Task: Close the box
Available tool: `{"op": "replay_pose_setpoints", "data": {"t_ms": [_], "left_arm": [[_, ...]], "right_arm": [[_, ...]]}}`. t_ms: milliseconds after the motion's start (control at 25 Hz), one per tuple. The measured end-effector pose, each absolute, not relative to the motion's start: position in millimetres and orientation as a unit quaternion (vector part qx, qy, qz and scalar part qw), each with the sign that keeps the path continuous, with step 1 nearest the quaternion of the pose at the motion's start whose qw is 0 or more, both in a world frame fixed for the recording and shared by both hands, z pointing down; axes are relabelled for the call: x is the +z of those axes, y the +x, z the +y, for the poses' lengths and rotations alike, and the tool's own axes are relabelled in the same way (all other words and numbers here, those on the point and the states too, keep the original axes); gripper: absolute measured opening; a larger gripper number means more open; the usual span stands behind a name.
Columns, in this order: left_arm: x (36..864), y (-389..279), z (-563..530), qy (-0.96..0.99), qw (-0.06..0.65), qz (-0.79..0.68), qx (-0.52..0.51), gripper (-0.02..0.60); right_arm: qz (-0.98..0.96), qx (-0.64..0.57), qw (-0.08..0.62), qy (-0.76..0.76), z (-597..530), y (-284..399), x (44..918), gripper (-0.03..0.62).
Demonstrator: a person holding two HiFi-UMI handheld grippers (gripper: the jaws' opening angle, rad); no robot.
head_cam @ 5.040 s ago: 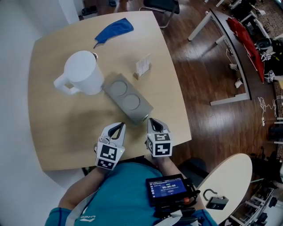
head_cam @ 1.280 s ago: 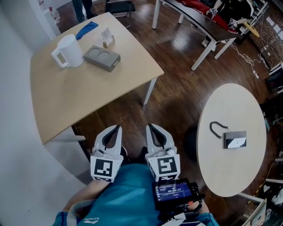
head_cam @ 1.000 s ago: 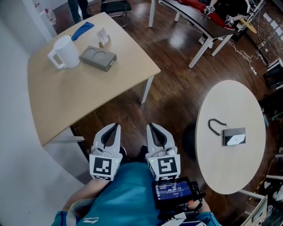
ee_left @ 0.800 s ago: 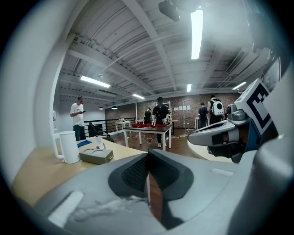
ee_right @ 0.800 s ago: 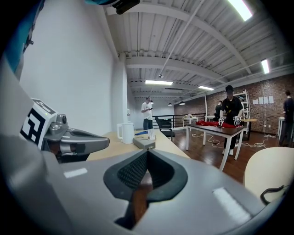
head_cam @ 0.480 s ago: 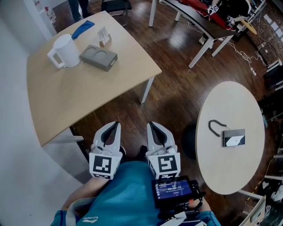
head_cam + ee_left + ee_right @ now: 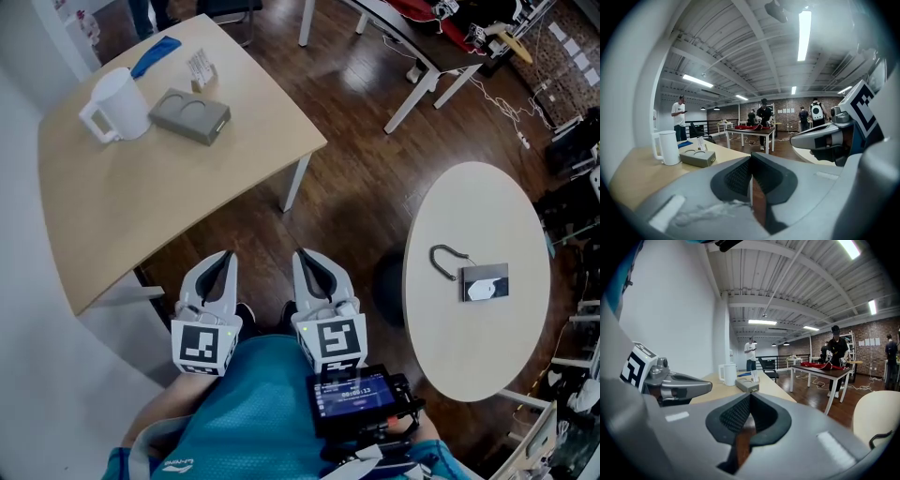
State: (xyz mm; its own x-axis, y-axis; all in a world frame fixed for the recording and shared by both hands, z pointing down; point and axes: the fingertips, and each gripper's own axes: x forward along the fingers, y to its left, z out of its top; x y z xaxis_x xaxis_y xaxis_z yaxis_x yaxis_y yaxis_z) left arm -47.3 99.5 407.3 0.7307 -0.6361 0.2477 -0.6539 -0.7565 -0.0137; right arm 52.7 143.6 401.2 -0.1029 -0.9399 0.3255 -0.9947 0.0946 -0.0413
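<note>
On the table (image 7: pixel 141 216), the box (image 7: pixel 190 116) lay well apart from the left gripper (image 7: pixel 223 258) and right gripper (image 7: pixel 304 257), which had backed away, jaws together and empty; closing seemed finished.

Right tool (image 7: pixel 750 399) jaws together (empty); box (image 7: pixel 747 386) far off.
</note>
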Motion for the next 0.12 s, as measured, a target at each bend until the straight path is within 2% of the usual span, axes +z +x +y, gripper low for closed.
{"op": "replay_pose_setpoints", "data": {"t_ms": [120], "left_arm": [[408.5, -47.2, 97.4, 0.929, 0.038, -0.348, 0.121, -0.006]], "right_arm": [[-0.734, 0.127, 0.109, 0.658, 140.0, 51.4, 402.1, -0.009]]}}
